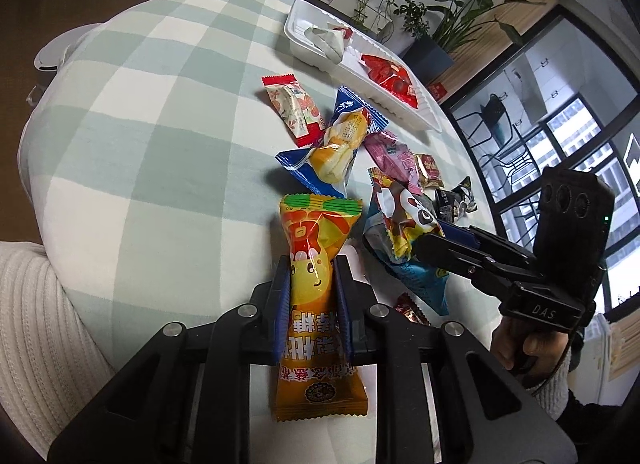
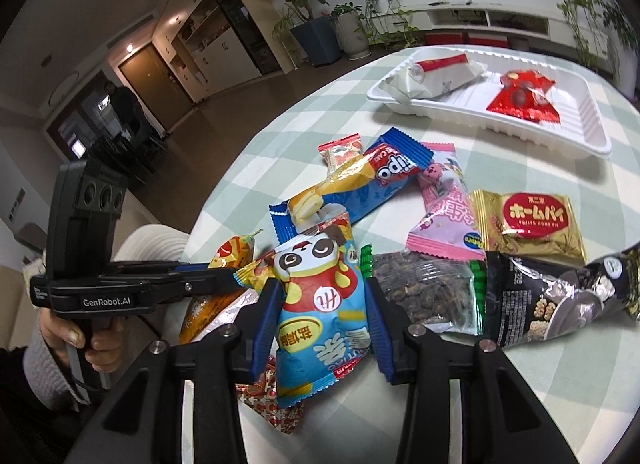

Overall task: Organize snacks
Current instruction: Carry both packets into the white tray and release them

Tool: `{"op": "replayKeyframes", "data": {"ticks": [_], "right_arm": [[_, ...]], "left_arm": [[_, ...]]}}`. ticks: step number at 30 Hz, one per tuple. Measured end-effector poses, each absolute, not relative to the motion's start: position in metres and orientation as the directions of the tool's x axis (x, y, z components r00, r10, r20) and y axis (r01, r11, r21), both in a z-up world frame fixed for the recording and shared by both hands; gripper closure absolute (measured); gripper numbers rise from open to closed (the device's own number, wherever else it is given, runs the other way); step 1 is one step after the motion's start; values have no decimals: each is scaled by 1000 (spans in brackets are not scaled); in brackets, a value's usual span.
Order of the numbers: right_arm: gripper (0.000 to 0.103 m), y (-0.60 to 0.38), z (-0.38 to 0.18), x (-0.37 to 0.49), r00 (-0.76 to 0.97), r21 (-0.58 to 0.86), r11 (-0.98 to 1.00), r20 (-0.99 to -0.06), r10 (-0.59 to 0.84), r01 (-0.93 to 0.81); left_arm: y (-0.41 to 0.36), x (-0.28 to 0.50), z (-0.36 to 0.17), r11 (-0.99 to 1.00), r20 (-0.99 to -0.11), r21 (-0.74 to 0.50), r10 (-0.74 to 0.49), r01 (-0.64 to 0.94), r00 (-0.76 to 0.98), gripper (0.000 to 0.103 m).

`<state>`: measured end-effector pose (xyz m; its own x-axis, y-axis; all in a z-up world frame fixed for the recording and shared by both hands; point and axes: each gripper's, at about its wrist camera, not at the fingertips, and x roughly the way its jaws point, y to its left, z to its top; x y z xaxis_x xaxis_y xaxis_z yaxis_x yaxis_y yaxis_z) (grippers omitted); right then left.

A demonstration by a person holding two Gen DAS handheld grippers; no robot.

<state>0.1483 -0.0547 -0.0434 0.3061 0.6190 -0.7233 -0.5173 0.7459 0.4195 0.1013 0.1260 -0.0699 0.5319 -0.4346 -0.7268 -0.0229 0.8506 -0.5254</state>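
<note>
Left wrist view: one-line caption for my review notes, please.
Left gripper clamps an orange candy packet over the checked tablecloth, beside loose snacks and a white tray.

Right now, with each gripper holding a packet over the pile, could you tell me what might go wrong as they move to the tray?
1. The left gripper pinches the orange candy packet at its narrow waist; the slick film could slip free.
2. The right gripper holds the blue panda snack bag, which overlaps the clear sunflower-seed packet; lifting may drag neighbours along.
3. The two grippers sit close together, so they could collide on the way to the white plastic tray.
</note>
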Motion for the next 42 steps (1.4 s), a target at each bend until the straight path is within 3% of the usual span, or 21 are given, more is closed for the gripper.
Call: {"op": "replayKeyframes", "data": {"ticks": [17, 35, 42], "right_arm": [[58, -106, -37, 171, 273, 734, 592, -526, 806, -334], [58, -184, -11, 249, 487, 808, 562, -424, 763, -177], [58, -204, -12, 280, 532, 802, 583, -439, 724, -131]], "left_arm": [[135, 110, -43, 793, -656, -609, -507, 4, 559, 85], [127, 187, -6, 789, -632, -613, -528, 51, 568, 85], [117, 237, 10, 803, -633, -591, -523, 80, 571, 85]]}}
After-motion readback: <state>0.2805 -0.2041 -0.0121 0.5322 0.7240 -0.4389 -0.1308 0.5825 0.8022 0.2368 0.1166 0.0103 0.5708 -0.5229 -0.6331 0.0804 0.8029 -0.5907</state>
